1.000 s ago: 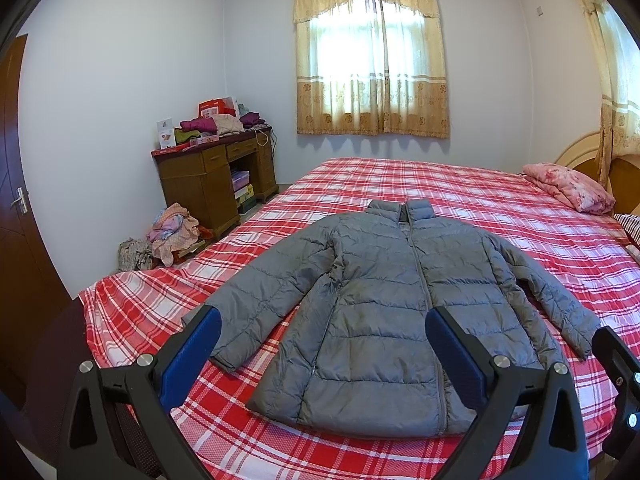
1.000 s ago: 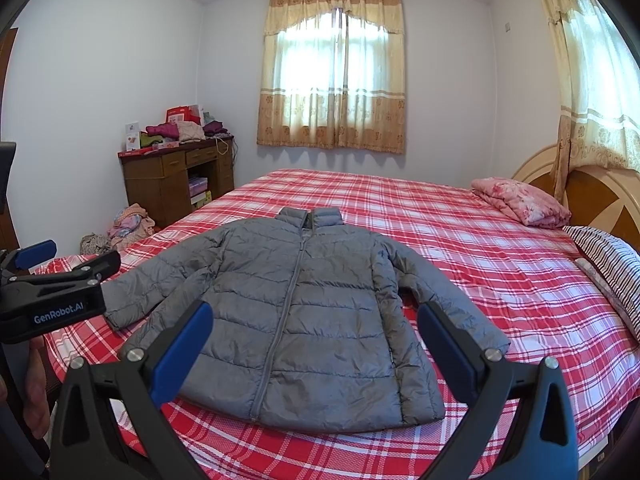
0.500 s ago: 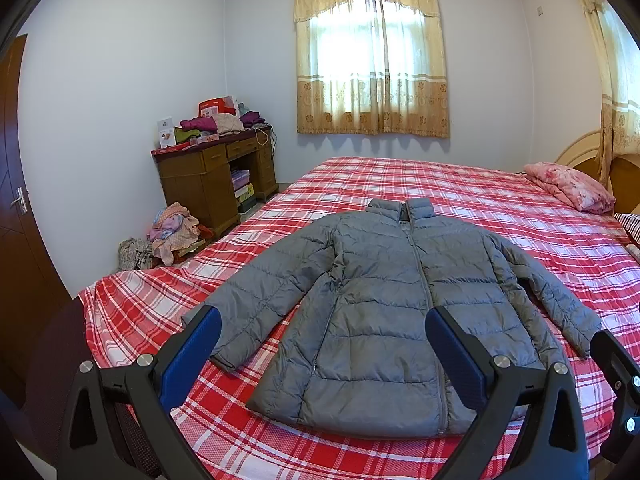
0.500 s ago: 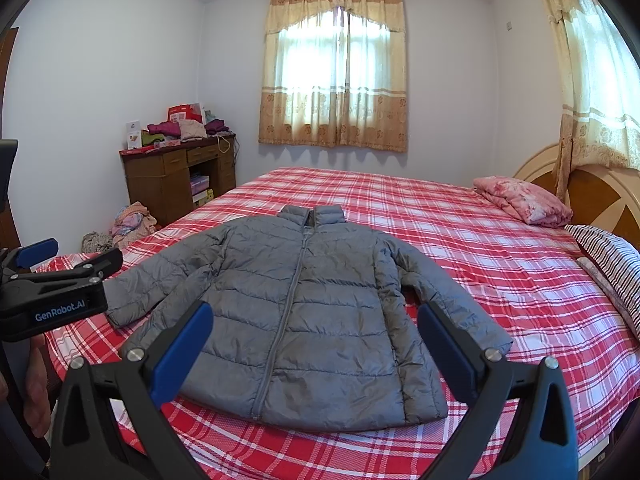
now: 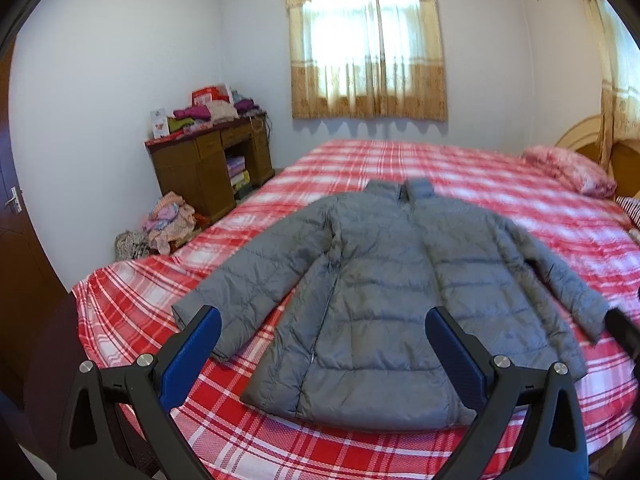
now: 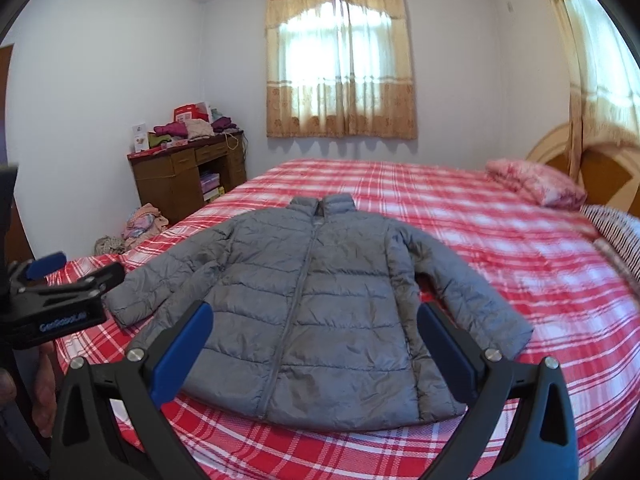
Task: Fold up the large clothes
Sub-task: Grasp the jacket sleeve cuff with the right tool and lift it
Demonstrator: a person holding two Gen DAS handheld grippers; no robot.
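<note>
A grey padded jacket (image 6: 308,312) is laid flat, front up and zipped, on a bed (image 6: 500,232) covered in red plaid. Its collar points away toward the window and its hem lies along the near edge of the bed, so the long axis runs straight away from both grippers. The sleeves are spread out and slightly downward to either side, each cuff resting on the cover well clear of the body panel.

The left gripper (image 5: 324,344) is held above the near edge with its fingers wide apart and nothing between them; the left sleeve's cuff is seen just beside its left finger (image 5: 196,348). The right gripper (image 6: 316,340) is likewise held with fingers spread and empty, framing the hem, with the right cuff lying off beyond its right finger (image 6: 444,344). No cloth is touched by either.

The fold is judged not yet begun. Each sleeve lies on the side of its own gripper, so the left cuff would be reached most easily by the left and the right cuff by the right, and folded inward across the zip.
</note>
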